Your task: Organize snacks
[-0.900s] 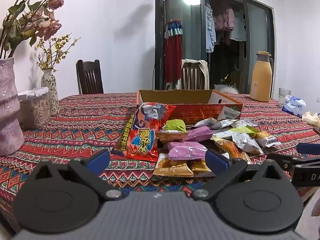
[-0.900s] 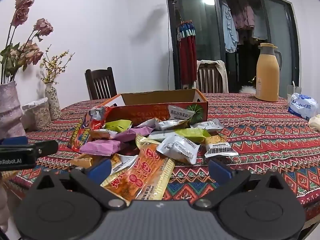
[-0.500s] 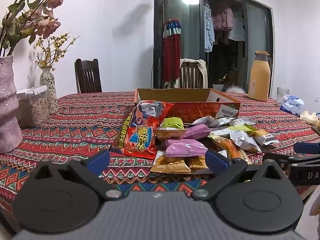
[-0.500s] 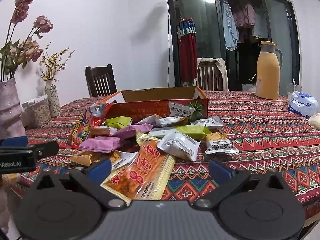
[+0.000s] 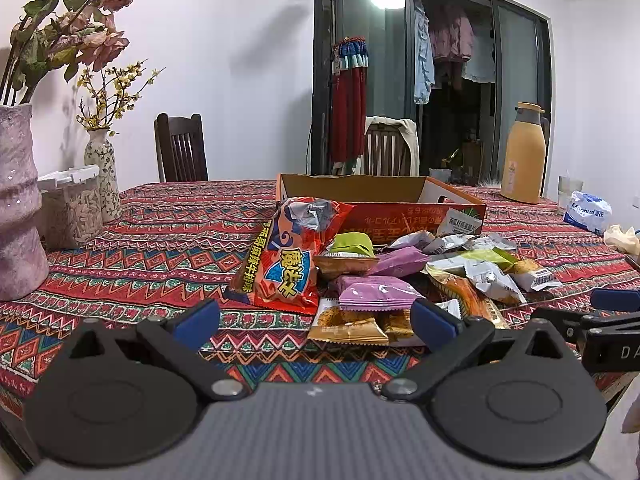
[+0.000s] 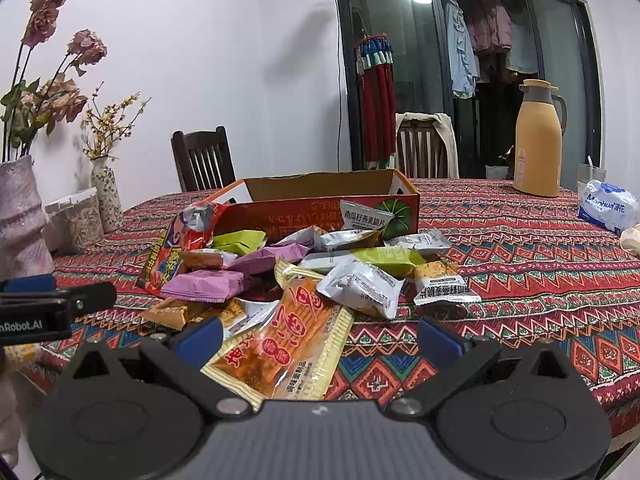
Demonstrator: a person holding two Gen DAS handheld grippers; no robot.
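A heap of snack packets lies on the patterned tablecloth in front of an open orange cardboard box (image 5: 380,196) (image 6: 320,200). A big red chip bag (image 5: 288,260) (image 6: 172,256) leans at the heap's left. Purple packets (image 5: 376,292) (image 6: 204,284), green ones (image 5: 352,244) (image 6: 384,258), white ones (image 6: 360,288) and brown ones (image 5: 348,324) are mixed in. A long orange packet (image 6: 288,344) lies nearest the right gripper (image 6: 318,338), which stands open just above its near end. The left gripper (image 5: 316,320) stands open short of the heap, with nothing between its fingers.
Two vases with flowers (image 5: 18,200) (image 5: 102,176) and a lidded jar (image 5: 72,208) stand at the left. A tan thermos (image 5: 524,156) (image 6: 538,140) and a tissue pack (image 5: 586,212) (image 6: 608,204) sit at the far right. Wooden chairs (image 5: 180,148) stand behind the table.
Both views have shifted only slightly; the heap sits a touch lower and nearer in the right wrist view. Both grippers stay open and no packet has moved.
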